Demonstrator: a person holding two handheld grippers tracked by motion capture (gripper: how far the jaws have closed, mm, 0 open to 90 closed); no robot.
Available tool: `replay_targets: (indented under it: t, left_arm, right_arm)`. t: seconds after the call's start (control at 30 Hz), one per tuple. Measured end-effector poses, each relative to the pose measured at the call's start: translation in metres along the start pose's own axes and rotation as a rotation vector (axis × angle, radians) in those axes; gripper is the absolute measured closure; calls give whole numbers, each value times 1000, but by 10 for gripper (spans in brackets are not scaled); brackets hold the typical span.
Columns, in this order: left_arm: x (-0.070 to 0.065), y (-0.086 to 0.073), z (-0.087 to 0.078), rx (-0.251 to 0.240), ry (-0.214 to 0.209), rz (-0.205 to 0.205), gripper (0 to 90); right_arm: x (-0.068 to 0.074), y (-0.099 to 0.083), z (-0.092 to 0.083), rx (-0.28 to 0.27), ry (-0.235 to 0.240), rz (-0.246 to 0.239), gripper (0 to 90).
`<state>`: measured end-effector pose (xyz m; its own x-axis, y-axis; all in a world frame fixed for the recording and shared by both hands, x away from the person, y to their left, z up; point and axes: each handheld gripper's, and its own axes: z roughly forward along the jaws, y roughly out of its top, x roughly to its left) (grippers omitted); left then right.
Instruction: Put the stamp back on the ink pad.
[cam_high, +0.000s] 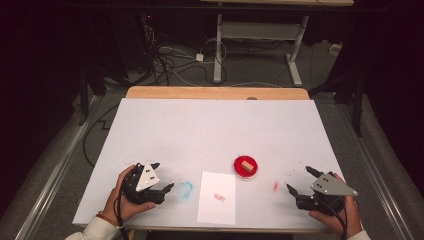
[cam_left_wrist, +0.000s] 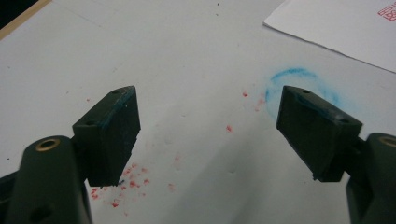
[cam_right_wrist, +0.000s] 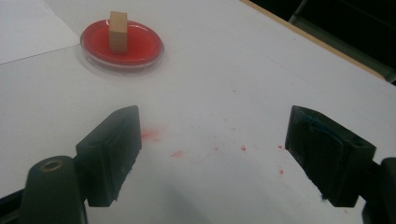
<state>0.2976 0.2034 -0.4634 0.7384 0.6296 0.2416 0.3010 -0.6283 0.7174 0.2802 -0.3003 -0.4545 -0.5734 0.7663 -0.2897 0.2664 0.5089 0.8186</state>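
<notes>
A round red ink pad dish (cam_high: 245, 167) (cam_right_wrist: 140, 46) sits near the table's front middle, with a small wooden stamp block (cam_high: 246, 165) (cam_right_wrist: 118, 31) standing in it. A white paper sheet (cam_high: 217, 197) (cam_left_wrist: 336, 28) lies in front of it, bearing a small red stamp mark (cam_high: 219, 198) (cam_left_wrist: 387, 10). My left gripper (cam_high: 164, 176) (cam_left_wrist: 210, 135) rests open at the front left, nothing between its jaws. My right gripper (cam_high: 299, 179) (cam_right_wrist: 212, 158) is open at the front right, empty, pointing toward the dish.
A blue ink ring smear (cam_high: 185, 188) (cam_left_wrist: 299, 86) lies between the left gripper and the paper. Red ink specks (cam_right_wrist: 177, 153) and a red smear (cam_high: 275, 186) mark the white table cover (cam_high: 215, 125). The wooden table edge (cam_high: 215, 92) runs along the back.
</notes>
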Motion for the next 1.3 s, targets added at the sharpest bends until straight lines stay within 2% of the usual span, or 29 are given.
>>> replay_targets:
  t: [0.2, 0.33, 0.63, 0.73, 1.3]
  left_arm:
    - [0, 0, -2, -4, 6, 0, 209]
    - [-2, -1, -3, 0, 5, 10, 209]
    - [-2, -1, -4, -4, 4, 7, 209]
    - [-2, -1, -3, -2, 5, 6, 209]
    - [0, -1, -3, 4, 7, 7, 209]
  right_arm:
    - [2, -3, 3, 4, 18, 0, 191]
    - [4, 0, 2, -14, 12, 2, 191]
    - [6, 4, -1, -43, -5, -1, 191]
    - [5, 4, -1, -47, -8, 12, 192]
    - [4, 4, -2, -55, -33, 7, 193]
